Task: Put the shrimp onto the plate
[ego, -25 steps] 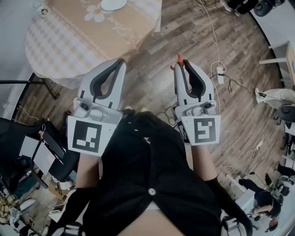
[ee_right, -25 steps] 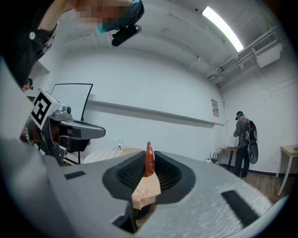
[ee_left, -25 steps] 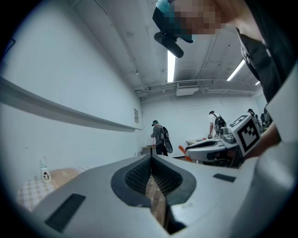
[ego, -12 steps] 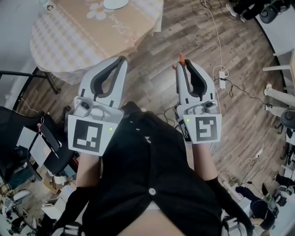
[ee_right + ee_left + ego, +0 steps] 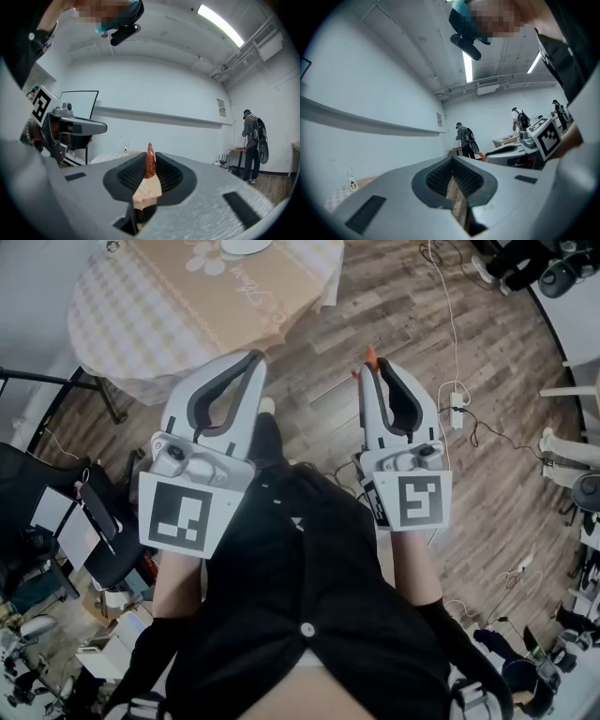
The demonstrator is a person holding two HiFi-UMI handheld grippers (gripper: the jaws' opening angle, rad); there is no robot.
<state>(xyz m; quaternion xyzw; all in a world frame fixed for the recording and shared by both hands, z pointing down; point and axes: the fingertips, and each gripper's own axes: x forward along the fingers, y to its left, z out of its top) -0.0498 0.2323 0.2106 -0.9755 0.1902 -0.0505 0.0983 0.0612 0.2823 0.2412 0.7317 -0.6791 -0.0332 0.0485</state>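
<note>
Right gripper (image 5: 372, 367), grey and two-jawed, clamped at the very tips on a small orange-red shrimp (image 5: 368, 357). In the right gripper view, jaws of the right gripper (image 5: 150, 161) pressed against both sides of the shrimp (image 5: 150, 163), with its pointed end standing up past the dark ribbed pads.

Left gripper (image 5: 255, 360) held beside it at about the same height, well apart. In the left gripper view, tips of the left gripper (image 5: 452, 161) brought together with nothing between them, only a sliver of plank flooring showing through the slit below.

Both grippers raised in front of a black top (image 5: 300, 615), above a wood-plank floor (image 5: 487, 352).

Farther out, at the upper left of the head view, a round table (image 5: 141, 315) under a checked beige cloth with a daisy print. At its far edge, a white plate (image 5: 246, 246), cut off by the frame, contents impossible to tell. Shrimp well apart from the plate, off to the right of the table, over bare floor.

On the floor to the right, a white power strip (image 5: 457, 397) with trailing cables. In the right gripper view, a person with a backpack (image 5: 253, 145) standing at the far wall.
</note>
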